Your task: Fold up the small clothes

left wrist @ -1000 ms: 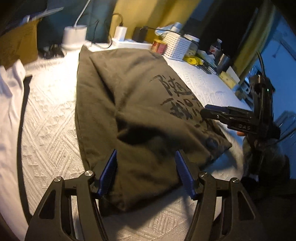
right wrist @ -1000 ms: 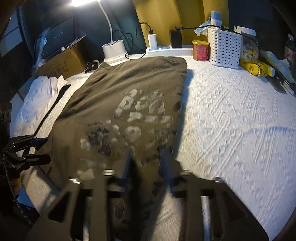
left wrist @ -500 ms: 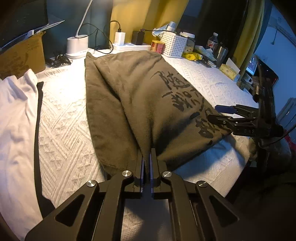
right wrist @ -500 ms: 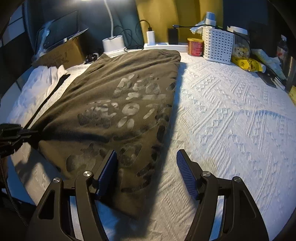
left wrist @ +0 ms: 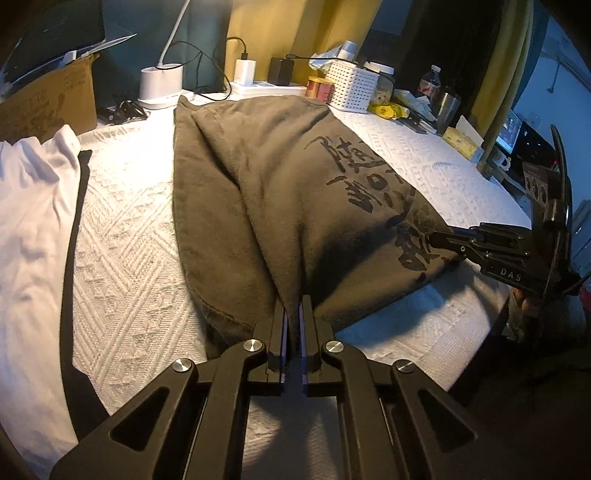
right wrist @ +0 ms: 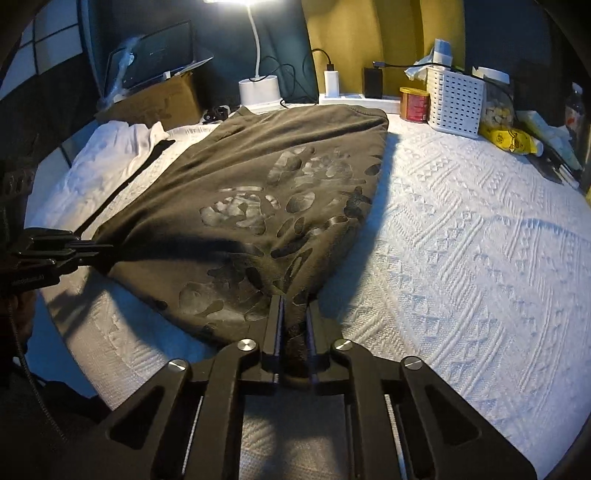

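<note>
- dark olive-brown cotton garment point(left wrist: 266, 192), with black brush-style characters printed across it that go shiny grey under the lamp
- white textured bedspread point(right wrist: 461, 258), woven all over in diamonds and zigzag bands
- plain white garment point(left wrist: 33, 206) with a black strip along its edge
- white plastic basket point(right wrist: 455, 101) with a grid of little square holes
- round red tin point(right wrist: 414, 103), gold lid
- mustard-yellow curtain point(right wrist: 369, 33)
- brown cardboard box point(left wrist: 44, 107), dark scribbly print
</note>
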A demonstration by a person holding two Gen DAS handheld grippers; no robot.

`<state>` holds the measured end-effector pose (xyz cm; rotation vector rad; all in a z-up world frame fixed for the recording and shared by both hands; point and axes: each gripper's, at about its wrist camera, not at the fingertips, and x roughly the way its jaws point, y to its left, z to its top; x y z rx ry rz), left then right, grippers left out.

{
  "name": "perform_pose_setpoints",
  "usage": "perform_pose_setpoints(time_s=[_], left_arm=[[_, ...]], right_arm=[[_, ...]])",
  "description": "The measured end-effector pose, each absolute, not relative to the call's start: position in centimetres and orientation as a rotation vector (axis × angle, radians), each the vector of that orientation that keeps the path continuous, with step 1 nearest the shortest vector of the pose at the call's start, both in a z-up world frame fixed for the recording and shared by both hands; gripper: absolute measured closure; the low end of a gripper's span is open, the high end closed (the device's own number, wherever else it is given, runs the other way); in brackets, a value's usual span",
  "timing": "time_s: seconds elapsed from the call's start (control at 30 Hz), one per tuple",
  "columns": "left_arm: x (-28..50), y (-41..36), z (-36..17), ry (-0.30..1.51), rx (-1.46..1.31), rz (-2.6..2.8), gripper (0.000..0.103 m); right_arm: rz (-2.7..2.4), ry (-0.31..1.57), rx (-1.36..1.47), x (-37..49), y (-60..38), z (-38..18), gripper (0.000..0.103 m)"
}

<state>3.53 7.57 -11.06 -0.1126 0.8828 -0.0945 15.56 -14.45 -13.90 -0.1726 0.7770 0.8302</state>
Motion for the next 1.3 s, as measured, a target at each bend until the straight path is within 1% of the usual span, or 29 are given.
perform_pose_setpoints(time_s=[0.4,0.57,0.73,0.9,1.0,1.03,1.1,1.17,1.2,1.27,1.3], left_arm=[[3.2,3.5,-11.9,0.922,-0.128,-0.237,0.100],[2.7,1.9,-12.1,0.940,-0.106,-0.276,0.100],[2.8,1.8,-11.8,0.950,-0.110,-0.264,0.099],[2.2,1.4,-10.1,0.866,-0.112,-0.236,0.099],[2.7,1.6,-9.7,0.854,-0.122,-0.229,0.097],[2.9,1.7,-9.8,0.862,-0.119,-0.220,0.095],[3.2,1.7,-9.7,0.866,-0.117,-0.215,0.086],[3.4,1.9,-9.3,0.859,-0.123,-0.214,0.067],[3.3,2.0,-9.0,0.848,-0.128,-0.217,0.063],[3.2,2.2,-8.5,0.835,-0.132,-0.219,0.049],[3.2,2.3,-8.2,0.829,-0.133,-0.214,0.047]], right_arm=[[0.753,0.786,-0.184,14.5,-19.3,-13.0,0.093],[0.701,0.827,-0.188,12.6,-21.2,-14.3,0.093],[0.665,0.807,-0.166,11.1,-21.9,-14.6,0.093],[0.661,0.820,-0.172,10.3,-22.0,-14.5,0.093],[0.660,0.831,-0.159,10.5,-22.1,-14.5,0.093],[0.657,0.834,-0.156,10.5,-22.0,-14.5,0.093],[0.658,0.841,-0.158,10.6,-22.0,-14.5,0.093],[0.660,0.851,-0.154,10.6,-22.1,-14.4,0.093],[0.663,0.855,-0.153,10.6,-22.2,-14.3,0.093],[0.667,0.863,-0.148,10.7,-22.4,-14.1,0.087],[0.671,0.866,-0.147,10.8,-22.5,-14.0,0.084]])
